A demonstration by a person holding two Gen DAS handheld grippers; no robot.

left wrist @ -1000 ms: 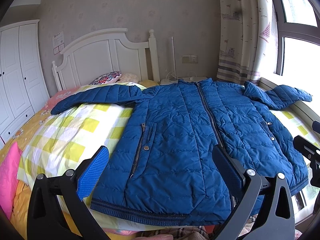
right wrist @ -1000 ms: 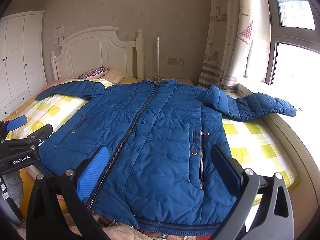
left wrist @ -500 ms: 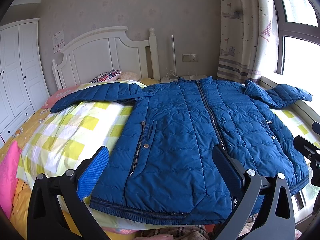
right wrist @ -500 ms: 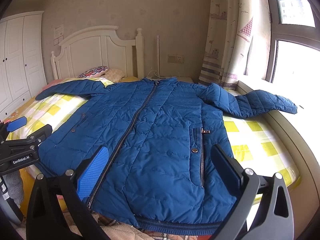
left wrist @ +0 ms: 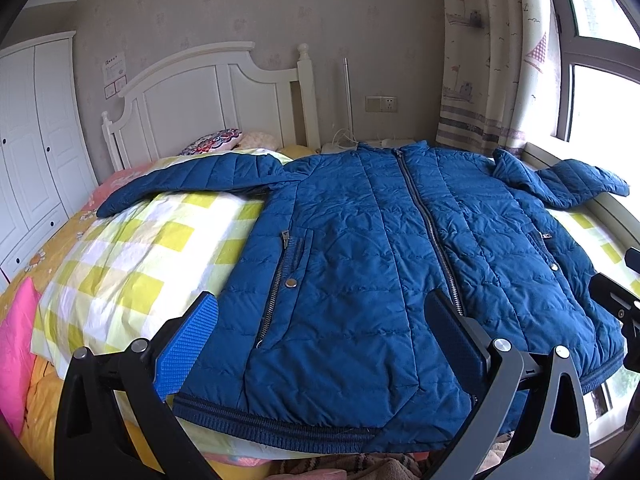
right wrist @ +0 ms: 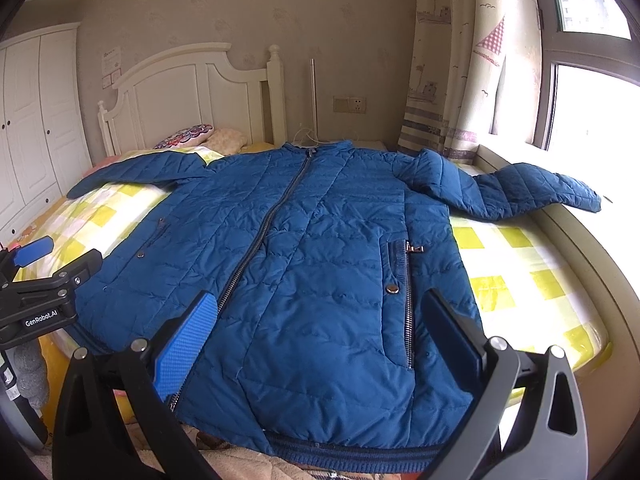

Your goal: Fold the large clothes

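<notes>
A blue quilted jacket (left wrist: 380, 248) (right wrist: 320, 248) lies flat and zipped on the bed, collar toward the headboard, hem at the foot. Both sleeves stretch out sideways: the left sleeve (left wrist: 192, 176) lies over the checked quilt, the right sleeve (right wrist: 520, 192) reaches the window sill. My left gripper (left wrist: 324, 340) hovers open above the hem on the jacket's left half. My right gripper (right wrist: 320, 336) hovers open above the hem on the right half, near the pocket zip (right wrist: 408, 280). Neither holds anything. The left gripper's body (right wrist: 44, 292) shows at the left edge of the right wrist view.
A yellow-and-white checked quilt (left wrist: 132, 260) covers the bed. White headboard (left wrist: 208, 96) and pillows (left wrist: 216, 144) lie at the far end. A white wardrobe (left wrist: 32, 140) stands left; a window sill (right wrist: 580, 232) and curtain (right wrist: 452, 80) border the right. A pink blanket (left wrist: 16, 340) hangs at the near left.
Both cameras have drifted slightly, so the jacket sits a little lower and nearer in view. The jacket has not moved and both grippers stay open.
</notes>
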